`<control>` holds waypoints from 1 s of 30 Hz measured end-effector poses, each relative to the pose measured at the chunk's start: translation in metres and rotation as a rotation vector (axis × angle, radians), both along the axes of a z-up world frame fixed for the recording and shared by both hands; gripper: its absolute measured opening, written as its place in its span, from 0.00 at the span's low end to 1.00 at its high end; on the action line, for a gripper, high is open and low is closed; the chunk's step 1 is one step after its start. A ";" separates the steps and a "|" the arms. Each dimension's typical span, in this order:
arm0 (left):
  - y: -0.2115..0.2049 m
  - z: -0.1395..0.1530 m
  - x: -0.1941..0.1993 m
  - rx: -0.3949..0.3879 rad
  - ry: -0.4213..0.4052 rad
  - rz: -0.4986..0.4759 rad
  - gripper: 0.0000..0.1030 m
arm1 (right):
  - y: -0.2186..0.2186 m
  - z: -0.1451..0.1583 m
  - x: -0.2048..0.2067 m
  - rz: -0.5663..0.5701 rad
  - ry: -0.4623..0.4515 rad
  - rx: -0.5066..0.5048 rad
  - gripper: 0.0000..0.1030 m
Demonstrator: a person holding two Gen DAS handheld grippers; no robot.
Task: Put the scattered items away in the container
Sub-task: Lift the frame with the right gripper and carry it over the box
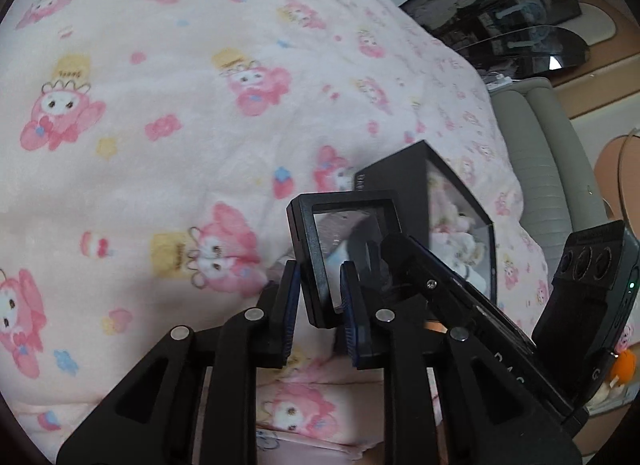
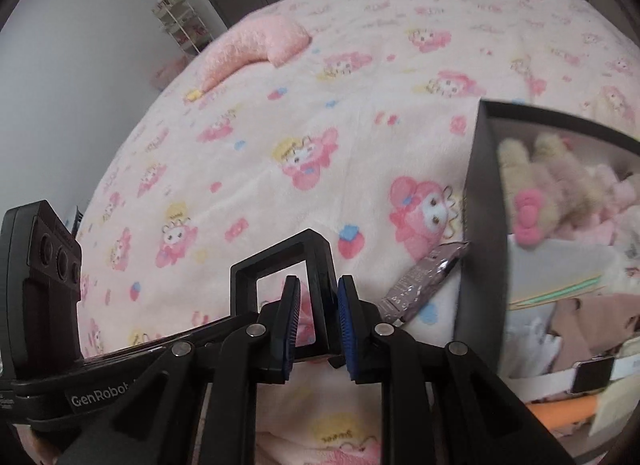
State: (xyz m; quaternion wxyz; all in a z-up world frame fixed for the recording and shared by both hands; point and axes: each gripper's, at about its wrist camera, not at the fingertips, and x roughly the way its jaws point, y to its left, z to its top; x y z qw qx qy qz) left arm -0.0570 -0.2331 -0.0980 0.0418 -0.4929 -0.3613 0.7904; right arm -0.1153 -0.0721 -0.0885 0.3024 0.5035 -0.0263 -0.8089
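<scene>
A small black frame (image 1: 305, 225) with a clear film window hangs above the pink cartoon-print blanket (image 1: 160, 145). My left gripper (image 1: 322, 305) is shut on its left edge. My right gripper (image 1: 386, 253) reaches in from the right and grips the opposite side. In the right wrist view the right gripper (image 2: 319, 305) is shut on the frame (image 2: 280, 251), and the left gripper's camera housing (image 2: 52, 257) shows at far left. The black container box (image 2: 484, 225) stands to the right, holding plush toys (image 2: 532, 201) and a watch (image 2: 592, 377). A silver foil packet (image 2: 424, 281) lies against its wall.
A pink pillow (image 2: 256, 49) lies at the blanket's far side. A white wire rack (image 2: 176, 21) stands by the wall beyond. A grey padded edge (image 1: 540, 169) and glossy black panels (image 1: 500, 5) border the bed on the right.
</scene>
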 end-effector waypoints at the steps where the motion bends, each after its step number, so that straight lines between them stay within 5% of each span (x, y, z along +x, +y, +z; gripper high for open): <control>1: 0.010 0.010 -0.001 0.002 0.026 -0.019 0.18 | 0.007 0.009 0.002 -0.006 0.019 -0.010 0.17; 8: 0.115 0.030 -0.050 -0.043 0.089 -0.207 0.18 | 0.103 0.028 -0.002 -0.078 0.041 0.002 0.17; 14: 0.175 -0.009 -0.083 -0.071 -0.029 -0.319 0.18 | 0.163 -0.015 -0.038 -0.133 -0.086 0.008 0.17; 18: 0.186 -0.019 -0.087 -0.199 -0.075 -0.310 0.16 | 0.171 -0.046 -0.047 -0.155 -0.216 -0.042 0.15; 20: 0.180 -0.020 -0.086 -0.166 -0.066 -0.297 0.16 | 0.173 -0.048 -0.050 -0.159 -0.225 -0.041 0.15; 23: 0.173 -0.017 -0.083 -0.133 -0.040 -0.284 0.16 | 0.183 -0.034 -0.050 -0.199 -0.159 -0.035 0.15; 27: 0.188 -0.014 -0.086 -0.075 -0.002 -0.336 0.16 | 0.191 -0.014 -0.045 -0.262 0.006 0.106 0.15; 30: 0.211 -0.024 -0.095 -0.055 -0.038 -0.394 0.16 | 0.201 -0.011 -0.049 -0.305 0.025 0.119 0.15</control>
